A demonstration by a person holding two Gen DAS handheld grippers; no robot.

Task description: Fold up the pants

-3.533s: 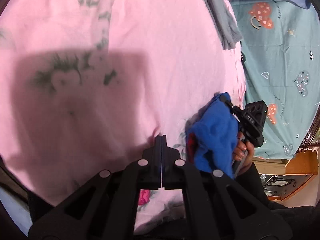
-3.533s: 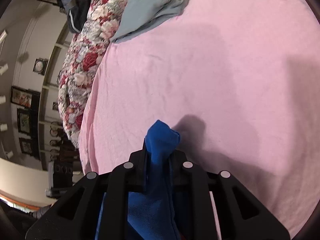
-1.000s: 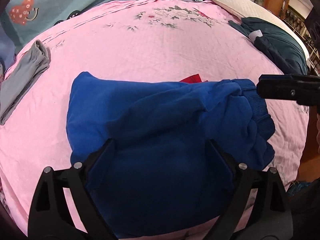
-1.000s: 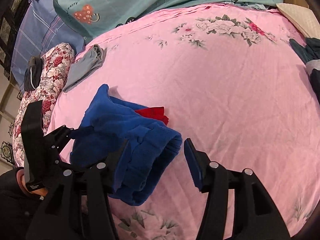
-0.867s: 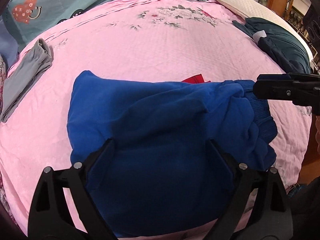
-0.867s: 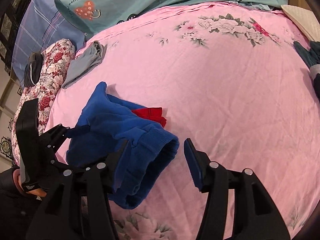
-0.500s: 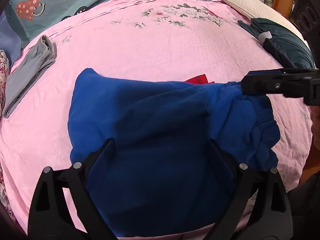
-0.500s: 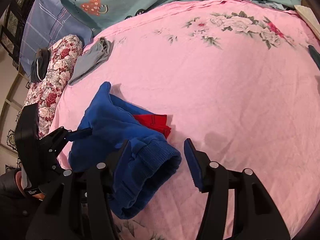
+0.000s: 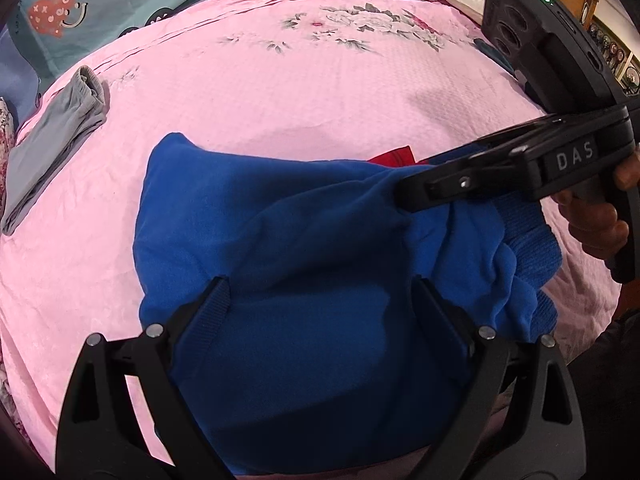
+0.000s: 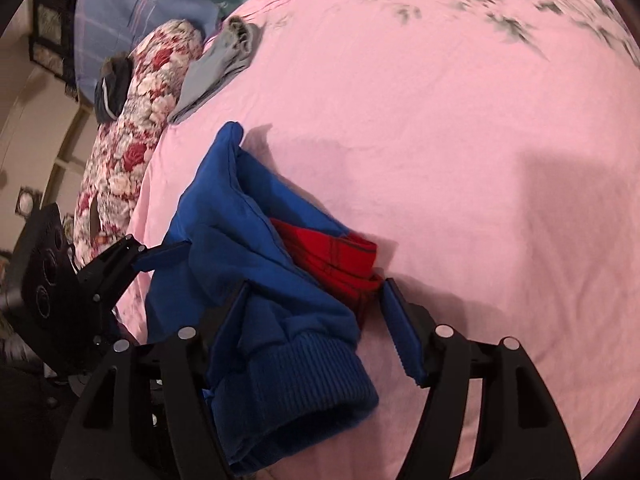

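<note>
On the near edge of the pink bedsheet (image 9: 320, 92) lies the bundle of blue pants (image 9: 304, 264), loosely bunched, with a red garment (image 10: 336, 258) tucked against its far side and touching it. The left gripper (image 9: 320, 300) hangs low over the near part of the pants with its jaws spread wide, released, the blue cloth filling the gap between them without being pinched. The right gripper (image 10: 316, 324) reaches in from the right of the pants, level and pointing across them; a hand (image 9: 596, 220) wraps its handle. Its jaws are also apart, holding nothing: one finger rests against the blue folds above the ribbed cuff (image 10: 320, 372), the other stands just beside the red garment. Well beyond the pants, toward the sheet's far left edge, lies a folded grey garment (image 9: 52, 136), beside a floral bolster (image 10: 132, 120).
</note>
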